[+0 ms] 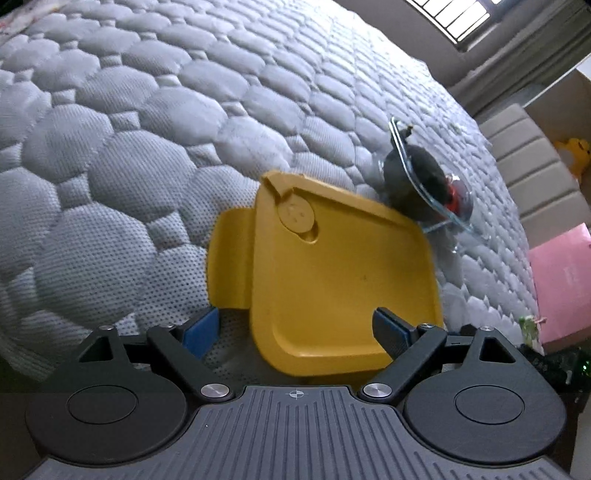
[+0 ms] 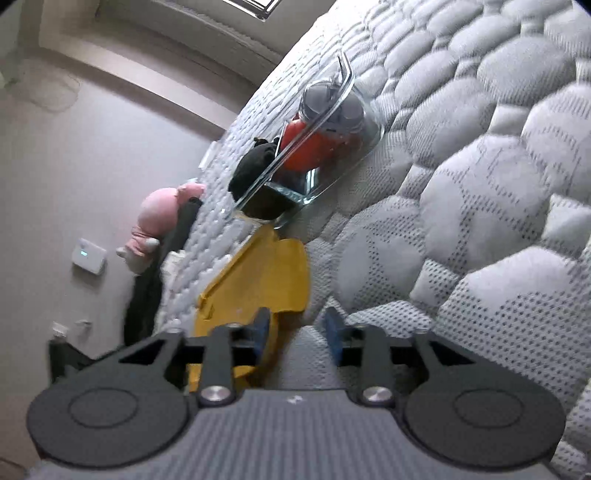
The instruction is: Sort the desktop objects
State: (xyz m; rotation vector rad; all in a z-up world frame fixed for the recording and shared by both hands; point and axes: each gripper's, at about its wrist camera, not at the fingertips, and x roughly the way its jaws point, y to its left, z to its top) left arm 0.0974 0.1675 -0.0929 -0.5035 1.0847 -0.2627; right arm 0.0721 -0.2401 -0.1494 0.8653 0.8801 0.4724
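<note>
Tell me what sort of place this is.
Most likely a bedroom: the work surface is a grey quilted mattress, a pink plush toy sits at its edge, and a window lets in daylight. A yellow plastic lid lies on the mattress.

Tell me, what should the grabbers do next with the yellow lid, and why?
Probably close the left hand-held gripper on the yellow lid. Its fingers are spread wide with the lid's near edge sitting between them, but not pinched yet. The lid leans against the glass container, which already holds a red thing and dark things, so lifting it to cover that container looks like the plan.
</note>
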